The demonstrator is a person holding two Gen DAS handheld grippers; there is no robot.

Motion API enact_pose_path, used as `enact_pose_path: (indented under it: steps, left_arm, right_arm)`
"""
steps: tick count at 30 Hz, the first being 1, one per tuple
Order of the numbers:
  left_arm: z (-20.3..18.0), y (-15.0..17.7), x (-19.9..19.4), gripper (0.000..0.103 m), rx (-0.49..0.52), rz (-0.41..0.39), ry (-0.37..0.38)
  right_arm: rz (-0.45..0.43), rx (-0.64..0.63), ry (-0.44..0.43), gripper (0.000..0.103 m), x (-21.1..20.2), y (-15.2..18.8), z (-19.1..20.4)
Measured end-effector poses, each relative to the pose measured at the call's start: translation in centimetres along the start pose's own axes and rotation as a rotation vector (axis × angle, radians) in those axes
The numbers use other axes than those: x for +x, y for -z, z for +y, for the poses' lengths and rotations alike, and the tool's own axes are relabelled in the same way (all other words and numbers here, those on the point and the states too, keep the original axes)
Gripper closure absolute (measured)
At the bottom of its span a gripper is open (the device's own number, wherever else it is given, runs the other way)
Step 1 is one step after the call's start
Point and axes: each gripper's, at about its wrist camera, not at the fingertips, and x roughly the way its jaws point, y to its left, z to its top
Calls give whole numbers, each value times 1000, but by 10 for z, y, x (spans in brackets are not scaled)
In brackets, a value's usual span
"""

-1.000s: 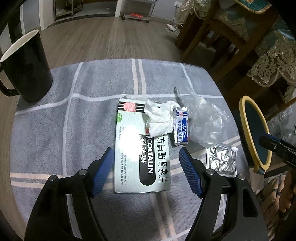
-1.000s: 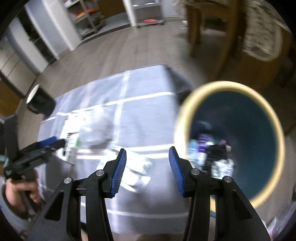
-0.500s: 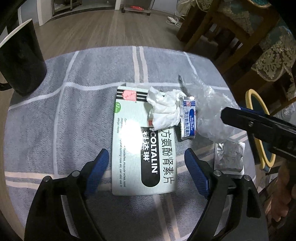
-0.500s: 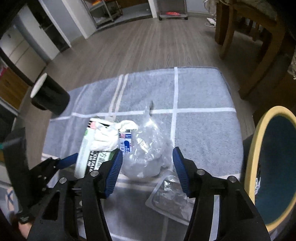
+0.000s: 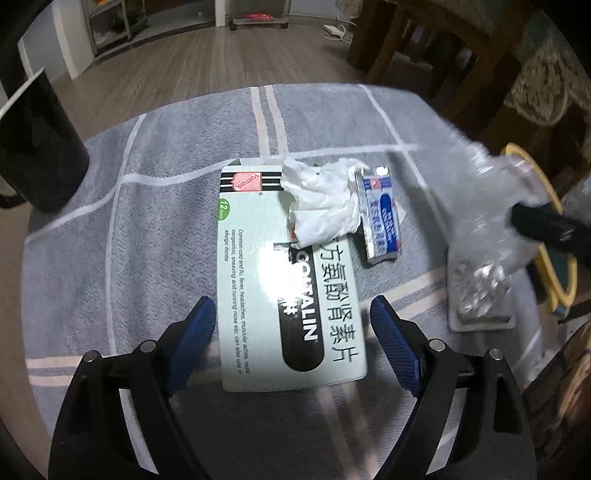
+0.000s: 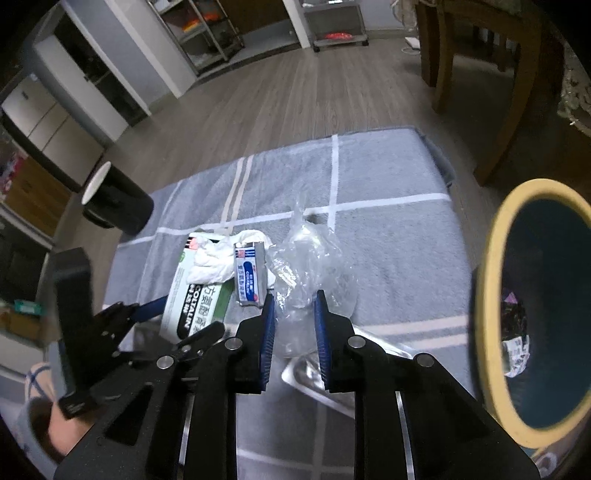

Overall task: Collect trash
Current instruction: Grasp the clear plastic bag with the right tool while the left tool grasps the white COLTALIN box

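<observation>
Over grey cloth: right hand-held gripper (image 6: 293,314) just narrowed, pinching clear plastic bag (image 6: 310,266).

A home living or dining room: wood-plank floor (image 6: 295,96), wooden dining chairs (image 5: 443,48), lace tablecloth (image 5: 546,88), storage shelves (image 6: 207,33).

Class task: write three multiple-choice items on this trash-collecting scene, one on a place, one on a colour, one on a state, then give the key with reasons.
1. Where does the crumpled tissue lie?
A. in the bin
B. partly on the big medicine box
C. in the mug

2. What colour is the bin's rim?
A. red
B. yellow
C. white

3. How do the left gripper's jaws stand?
A. wide open, either side of the box
B. shut on the tissue
C. shut on the mug

Key: B, it overlaps the box's top corner; B, a yellow ring rims the dark bin; A, nothing is pinched.
</observation>
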Motion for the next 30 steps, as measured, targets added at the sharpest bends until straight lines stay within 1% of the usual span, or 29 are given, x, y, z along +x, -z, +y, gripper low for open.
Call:
enact_pose_path:
  steps: [2, 3, 4, 7, 11, 14, 18, 22, 26, 30]
  left_arm:
    - [-6, 1, 1, 25, 23, 1, -35]
    - [-7, 1, 1, 31, 27, 0, -48]
    - [-7, 1, 1, 33, 29, -1, -61]
    - [-3, 4, -1, 33, 7, -1, -63]
    - [11, 7, -4, 33, -61, -9, -71]
    - [26, 6, -12, 33, -134, -36, -69]
    - [36, 6, -29, 33, -185, -90, -70]
    - [31, 9, -50, 33, -171, -149, -43]
    - [20, 10, -67, 33, -124, -202, -16]
    - [8, 5, -83, 33, -61, -266, 53]
  right_arm:
    - [-19, -3, -5, 81, -13, 3, -5]
    - [-28, -5, -3, 81, -18, 5, -7]
    - [-36, -8, 0, 81, -24, 6, -11]
    - [-56, -4, 9, 81, -39, 12, -23]
    - [-85, 21, 25, 81, -59, 21, -43]
    - [-105, 44, 33, 81, -72, 24, -57]
    - [-124, 44, 62, 81, -86, 31, -70]
    - [-136, 40, 103, 81, -98, 36, -84]
    - [-135, 56, 149, 81, -107, 41, -103]
    - [-136, 97, 156, 81, -115, 45, -121]
